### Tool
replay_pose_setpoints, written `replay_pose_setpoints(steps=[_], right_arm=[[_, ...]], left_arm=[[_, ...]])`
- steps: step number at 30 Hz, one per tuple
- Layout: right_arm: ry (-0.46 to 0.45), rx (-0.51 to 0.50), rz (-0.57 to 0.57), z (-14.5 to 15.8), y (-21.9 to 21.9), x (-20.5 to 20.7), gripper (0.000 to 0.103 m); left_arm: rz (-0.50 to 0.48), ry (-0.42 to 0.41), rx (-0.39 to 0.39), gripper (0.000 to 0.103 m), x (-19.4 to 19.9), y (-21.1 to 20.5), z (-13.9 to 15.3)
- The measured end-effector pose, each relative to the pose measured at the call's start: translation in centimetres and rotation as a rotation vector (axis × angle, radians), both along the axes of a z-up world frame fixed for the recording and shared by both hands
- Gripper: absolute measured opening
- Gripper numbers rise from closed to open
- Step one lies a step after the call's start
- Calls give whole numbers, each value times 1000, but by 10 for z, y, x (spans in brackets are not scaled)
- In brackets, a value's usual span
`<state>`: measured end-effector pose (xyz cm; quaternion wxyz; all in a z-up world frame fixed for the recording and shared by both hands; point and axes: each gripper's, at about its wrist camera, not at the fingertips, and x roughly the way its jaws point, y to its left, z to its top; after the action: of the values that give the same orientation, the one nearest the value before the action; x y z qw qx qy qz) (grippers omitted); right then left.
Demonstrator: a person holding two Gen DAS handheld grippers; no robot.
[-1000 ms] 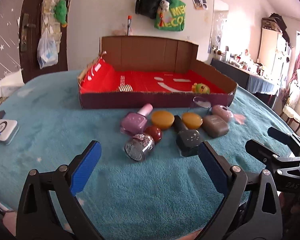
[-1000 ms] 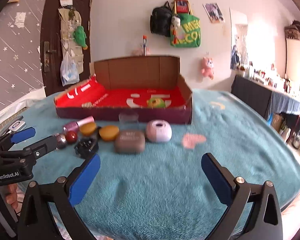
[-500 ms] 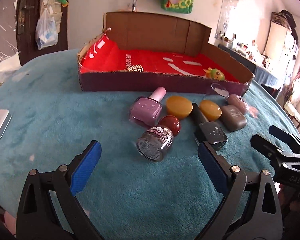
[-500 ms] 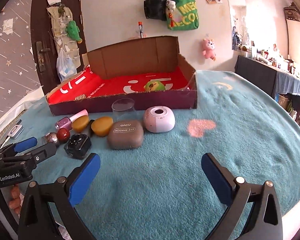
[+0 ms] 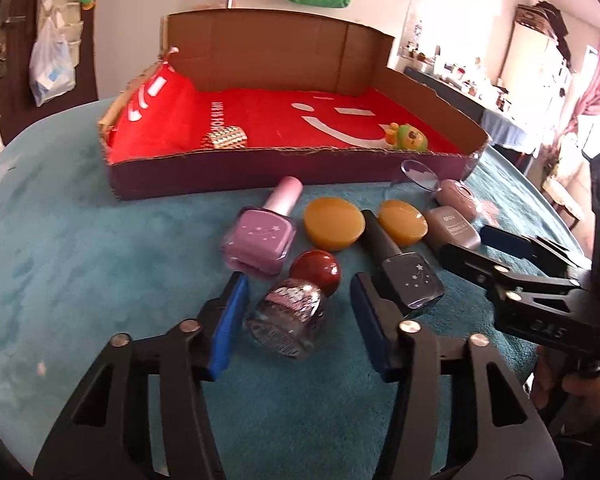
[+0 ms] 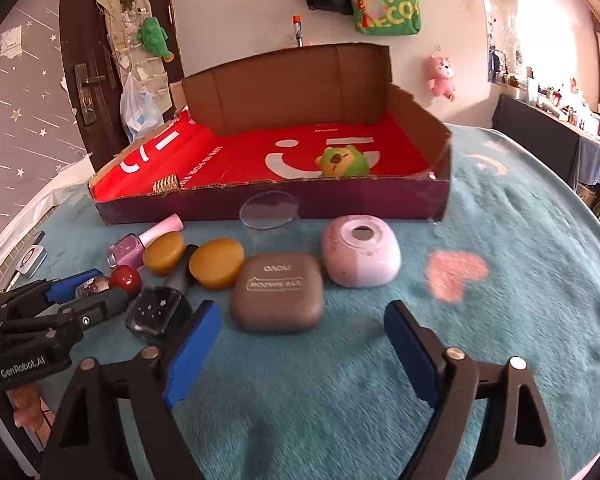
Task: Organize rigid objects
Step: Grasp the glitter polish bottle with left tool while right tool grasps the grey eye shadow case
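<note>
Between the blue pads of the left gripper (image 5: 296,322) lies a clear glitter bottle (image 5: 286,318) with a round dark red cap (image 5: 315,271), on its side. The jaws are closing around it; a narrow gap shows on each side, so the pads do not yet press it. At 11 o'clock from this bottle lies a lilac nail polish bottle (image 5: 260,242), and at 2 o'clock a dark bottle with stars (image 5: 410,282), just beside the gripper's right-hand pad. Behind them, at 12 and 1 o'clock, are two amber discs (image 5: 334,223), with the dark bottle's cap between them.

The right gripper (image 6: 300,344) hovers over the teal blanket (image 6: 520,300). Its jaws are closing too, but nothing stands between the pads. The brown case (image 6: 278,292) lies just beyond them, at 11 o'clock from the gripper's middle. At 1 o'clock from the case is a pale pink case (image 6: 362,250), touching it, and at 12 o'clock a clear cup (image 6: 270,220).

Farther out stands the open cardboard box (image 6: 276,200) with red lining. Inside it, a green toy (image 6: 342,162) sits toward the right and a small gold checkered thing (image 6: 166,182) toward the left.
</note>
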<state>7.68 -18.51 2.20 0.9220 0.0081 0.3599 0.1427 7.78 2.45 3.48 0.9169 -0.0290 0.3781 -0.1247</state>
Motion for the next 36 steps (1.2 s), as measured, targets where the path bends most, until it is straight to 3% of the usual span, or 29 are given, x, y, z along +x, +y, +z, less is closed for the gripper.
replay_pose_setpoints(steps=[5,9,12,36], right_arm=[[22,-5,20,1,9,9,67],[17,-40,30,-1,19,13,53],[15,-13,53,0,16,12,53],[-42,32,67,10,-16,-29,53]], left_arm=[[-11,-1,10,48,5,-4,-1],[-9,-9,22,38,4,-3,-2],[-10,-8,7,29,-1,0,-2],[-33,-61,-33,29,-27,-8,12]])
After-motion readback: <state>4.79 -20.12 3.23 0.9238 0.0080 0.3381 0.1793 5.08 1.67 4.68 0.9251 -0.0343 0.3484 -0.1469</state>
